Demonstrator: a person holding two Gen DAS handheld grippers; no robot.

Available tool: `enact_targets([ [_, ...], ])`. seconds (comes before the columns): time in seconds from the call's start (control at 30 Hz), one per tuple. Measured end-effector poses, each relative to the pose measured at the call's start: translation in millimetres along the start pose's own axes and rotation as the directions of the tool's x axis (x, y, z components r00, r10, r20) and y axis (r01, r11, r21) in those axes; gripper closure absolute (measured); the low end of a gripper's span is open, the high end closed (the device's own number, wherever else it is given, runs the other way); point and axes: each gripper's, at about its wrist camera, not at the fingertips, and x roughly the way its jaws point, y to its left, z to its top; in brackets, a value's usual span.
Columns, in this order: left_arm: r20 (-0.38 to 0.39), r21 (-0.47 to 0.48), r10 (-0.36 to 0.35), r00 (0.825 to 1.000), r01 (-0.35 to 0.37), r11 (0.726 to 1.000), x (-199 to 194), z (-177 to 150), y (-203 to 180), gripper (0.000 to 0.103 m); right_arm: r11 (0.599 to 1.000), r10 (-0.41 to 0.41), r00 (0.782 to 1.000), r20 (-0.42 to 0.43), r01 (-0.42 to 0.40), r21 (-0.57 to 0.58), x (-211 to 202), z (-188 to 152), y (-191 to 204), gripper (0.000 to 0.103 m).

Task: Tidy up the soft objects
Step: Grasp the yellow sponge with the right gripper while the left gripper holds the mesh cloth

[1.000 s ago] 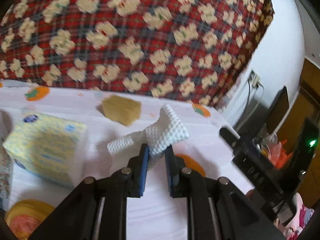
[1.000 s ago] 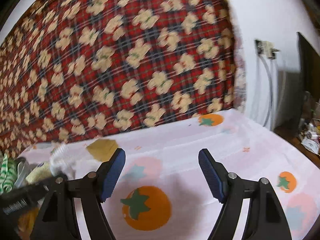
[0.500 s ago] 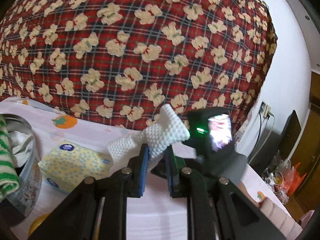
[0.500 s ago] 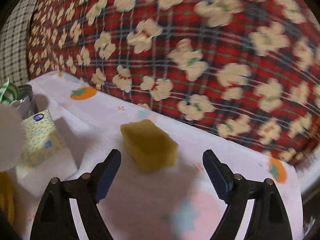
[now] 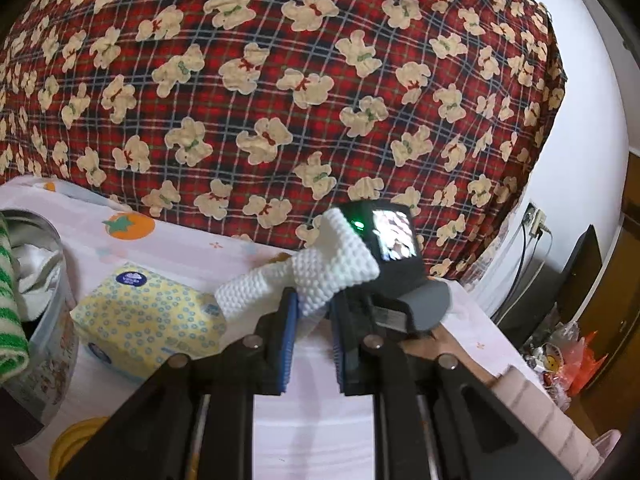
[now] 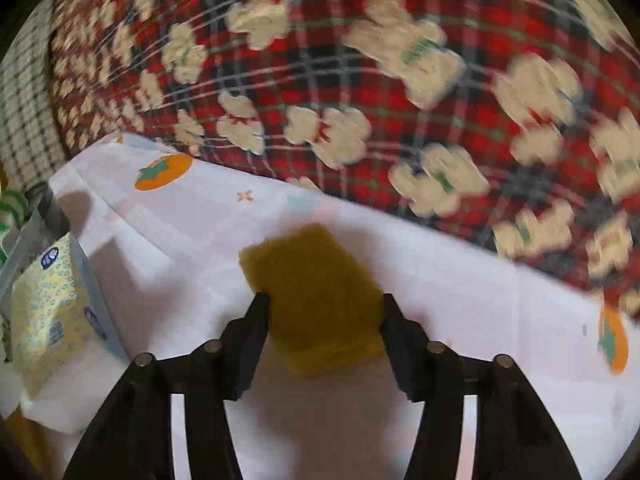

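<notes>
My left gripper (image 5: 312, 312) is shut on a white knitted cloth (image 5: 320, 268) and holds it above the table. A round metal tin (image 5: 48, 320) at the left edge holds a green-striped towel (image 5: 10, 300) and white cloth. In the right wrist view, a yellow sponge (image 6: 316, 296) lies on the tablecloth between the fingers of my right gripper (image 6: 324, 312). The jaws stand at the sponge's two sides; whether they press it I cannot tell. The back of my right gripper (image 5: 396, 264) shows just beyond the white cloth in the left wrist view.
A yellow tissue pack (image 5: 152, 320) lies beside the tin; it also shows in the right wrist view (image 6: 52, 312). The table has a white cloth with orange fruit prints (image 6: 162, 172). A red plaid bear blanket (image 5: 320, 80) rises behind it. A yellow lid (image 5: 76, 444) lies near the front left.
My right gripper has moved forward over the yellow sponge and its jaws have narrowed around it. My left gripper has kept the white cloth raised and turned slightly left toward the tin.
</notes>
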Motion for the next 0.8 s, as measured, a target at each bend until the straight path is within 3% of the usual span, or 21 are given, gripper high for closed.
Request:
enact_targets([
  [0.13,0.016,0.017,0.0,1.0,0.0,1.0,-1,0,-2,0.089,0.985,-0.027,0.997,0.072,0.014,0.174,-34,-25,-15,0.05],
  [0.3,0.052,0.055,-0.043,0.998,0.04,0.998,-8,-4,-14,0.089,0.923,-0.134,0.97,0.205,0.047,0.382,-112,-76,-14,0.05],
  [0.4,0.076,0.099,-0.073,0.994,0.065,0.993,-14,-9,-25,0.089,0.898,-0.229,0.945,0.236,0.111,0.426,-142,-100,-1,0.05],
  [0.47,0.081,0.117,-0.092,0.992,0.082,0.99,-18,-12,-29,0.089,0.88,-0.314,0.914,0.255,0.18,0.44,-162,-116,13,0.049],
  [0.53,0.081,0.135,-0.103,0.991,0.092,0.987,-22,-18,-33,0.089,0.864,-0.357,0.886,0.295,0.193,0.465,-180,-127,22,0.049],
  [0.7,0.089,0.179,-0.116,0.989,0.098,0.979,-32,-27,-40,0.089,0.84,-0.413,0.846,0.338,0.211,0.499,-206,-143,41,0.049],
  [0.8,0.096,0.19,-0.121,0.988,0.101,0.976,-37,-30,-40,0.089,0.835,-0.422,0.837,0.349,0.21,0.509,-215,-150,47,0.048],
])
